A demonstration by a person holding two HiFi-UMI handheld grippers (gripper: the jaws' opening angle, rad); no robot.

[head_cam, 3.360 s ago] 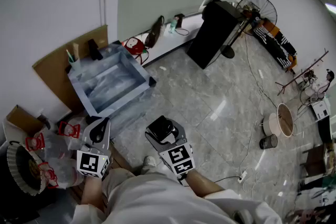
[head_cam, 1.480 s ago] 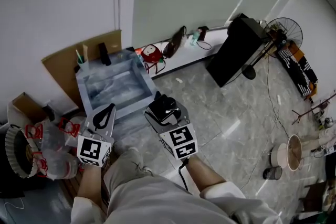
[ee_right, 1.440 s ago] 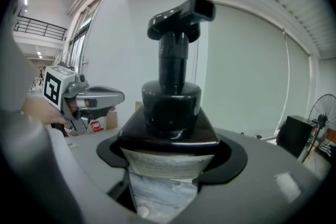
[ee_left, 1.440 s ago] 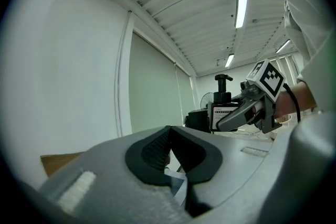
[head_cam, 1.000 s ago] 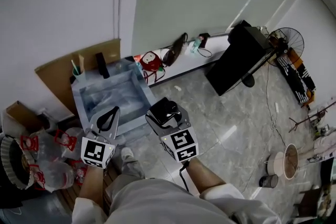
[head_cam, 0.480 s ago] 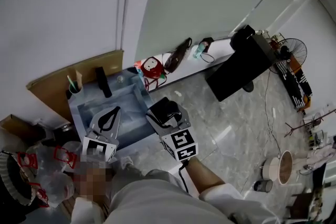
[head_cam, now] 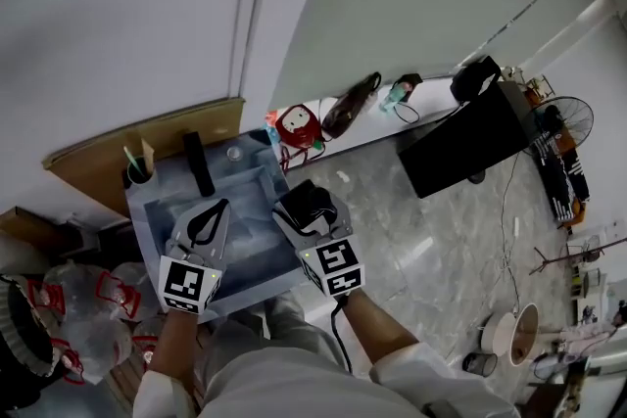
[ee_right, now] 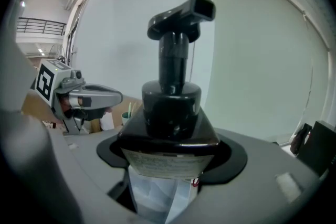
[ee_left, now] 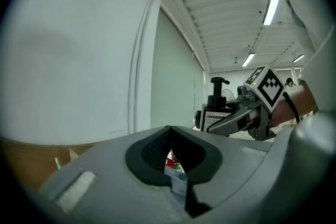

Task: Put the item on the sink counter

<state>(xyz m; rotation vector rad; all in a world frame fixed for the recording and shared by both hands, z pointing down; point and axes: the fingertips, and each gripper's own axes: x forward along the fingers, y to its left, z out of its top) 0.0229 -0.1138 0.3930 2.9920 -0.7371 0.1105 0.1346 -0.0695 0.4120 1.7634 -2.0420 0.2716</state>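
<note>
Over the sink (head_cam: 157,210), right tool (head_cam: 312,212) clamps the pump bottle (ee_right: 172,107); left tool (head_cam: 208,216) closed, empty.

Sink against the wall, both grippers over it.

The sink (head_cam: 145,215) stands in front of a cardboard sheet (head_cam: 98,150) that leans on the wall. A cup (head_cam: 137,171) sits on its back left corner, and the tap (head_cam: 199,163) is just right of that. The left gripper (head_cam: 208,218) and right gripper (head_cam: 304,206) hang side by side above the basin, with a pump bottle (ee_right: 170,113) upright between the right one's jaws. Bags (head_cam: 83,294) lie on the floor to the left. A box (head_cam: 470,152) stands well off to the right, with what may be a fan (head_cam: 576,116) beyond it.
</note>
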